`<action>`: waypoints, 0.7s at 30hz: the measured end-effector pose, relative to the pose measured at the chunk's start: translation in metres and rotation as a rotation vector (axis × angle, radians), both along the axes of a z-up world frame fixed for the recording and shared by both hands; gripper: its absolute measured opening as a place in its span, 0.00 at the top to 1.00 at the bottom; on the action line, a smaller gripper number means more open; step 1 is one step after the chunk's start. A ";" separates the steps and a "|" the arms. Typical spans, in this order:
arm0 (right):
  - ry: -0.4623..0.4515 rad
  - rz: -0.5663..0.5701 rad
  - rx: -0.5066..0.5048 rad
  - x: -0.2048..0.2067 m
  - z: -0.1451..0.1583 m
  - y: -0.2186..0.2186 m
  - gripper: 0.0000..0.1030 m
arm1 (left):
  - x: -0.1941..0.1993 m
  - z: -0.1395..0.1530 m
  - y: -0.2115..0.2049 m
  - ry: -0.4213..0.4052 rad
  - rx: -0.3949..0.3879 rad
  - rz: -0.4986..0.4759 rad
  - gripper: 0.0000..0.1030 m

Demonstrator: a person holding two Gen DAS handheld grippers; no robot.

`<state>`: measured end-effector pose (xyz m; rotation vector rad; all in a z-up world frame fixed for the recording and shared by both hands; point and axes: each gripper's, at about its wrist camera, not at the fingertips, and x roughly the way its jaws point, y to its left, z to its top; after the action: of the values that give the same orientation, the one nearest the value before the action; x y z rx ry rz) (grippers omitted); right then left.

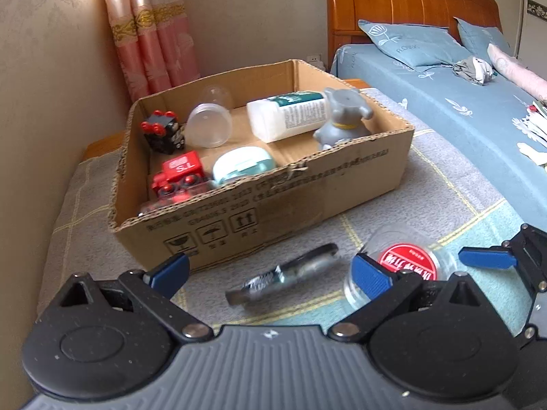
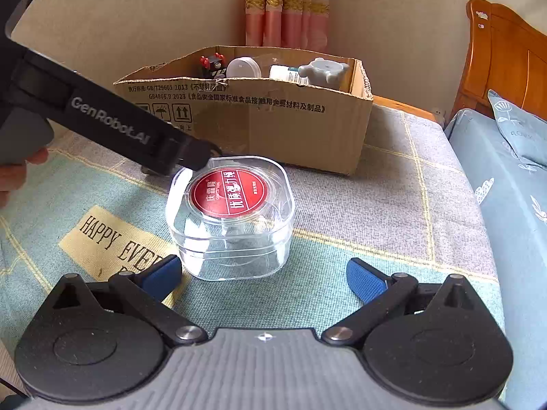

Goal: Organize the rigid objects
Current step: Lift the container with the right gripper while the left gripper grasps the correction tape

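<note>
A clear plastic case with a red round label [image 2: 230,217] sits on the cloth, just ahead of my open right gripper [image 2: 263,278]; it also shows in the left wrist view [image 1: 407,263]. A dark silvery tool [image 1: 283,278] lies between the fingers of my open left gripper [image 1: 270,273], ahead of them. The cardboard box [image 1: 307,188] behind holds red toy cars [image 1: 179,177], a black toy [image 1: 162,133], a clear jar [image 1: 208,124], a white bottle [image 1: 287,116], a grey figure [image 1: 342,119] and a teal case [image 1: 244,164].
The left gripper's body [image 2: 112,124] crosses the right wrist view, touching the case's far left corner. A bed [image 1: 461,109] with blue pillows lies to the right. A beige wall [image 1: 51,102] is at the left, pink curtains [image 1: 154,34] behind the box.
</note>
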<state>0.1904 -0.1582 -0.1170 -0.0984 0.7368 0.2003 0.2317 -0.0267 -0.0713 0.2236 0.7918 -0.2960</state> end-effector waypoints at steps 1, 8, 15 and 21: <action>-0.002 -0.001 0.000 -0.001 0.000 0.001 0.00 | 0.000 0.000 0.005 0.004 -0.001 0.006 0.02; -0.020 -0.001 0.002 -0.002 -0.001 0.001 0.00 | -0.002 -0.010 0.018 0.056 -0.017 0.002 0.02; -0.017 -0.004 -0.001 -0.001 -0.001 0.001 0.00 | 0.022 -0.017 0.012 0.045 -0.083 0.033 0.02; 0.017 0.022 -0.007 0.004 0.002 0.003 0.00 | 0.032 -0.027 0.008 0.075 -0.122 0.065 0.01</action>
<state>0.1948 -0.1553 -0.1148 -0.1114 0.7536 0.2203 0.2634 -0.0183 -0.0983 0.0718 0.8508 -0.2914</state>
